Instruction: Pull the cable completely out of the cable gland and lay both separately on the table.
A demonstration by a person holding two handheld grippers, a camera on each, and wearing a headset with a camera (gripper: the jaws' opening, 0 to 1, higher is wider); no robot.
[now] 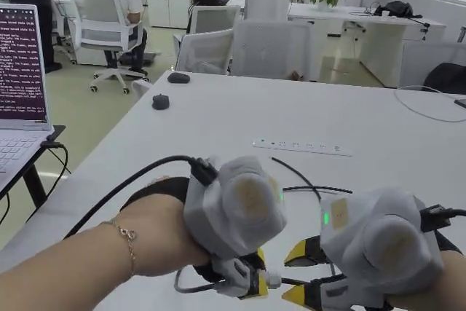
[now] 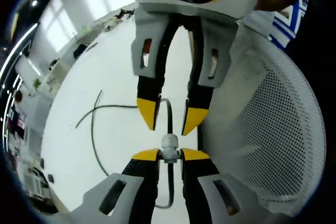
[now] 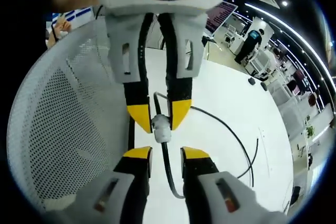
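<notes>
A small white cable gland is pinched between the yellow tips of my left gripper, which is shut on it low over the near edge of the white table. A thin black cable runs out of the gland and passes between the jaws of my right gripper. That gripper faces the left one, open, its tips astride the cable without touching it. More of the cable loops across the table beyond.
A white power strip lies mid-table, with two dark mice further back. A laptop stands at the left on a side stand. A white perforated mesh curves close beside the grippers. Office chairs and people are behind the table.
</notes>
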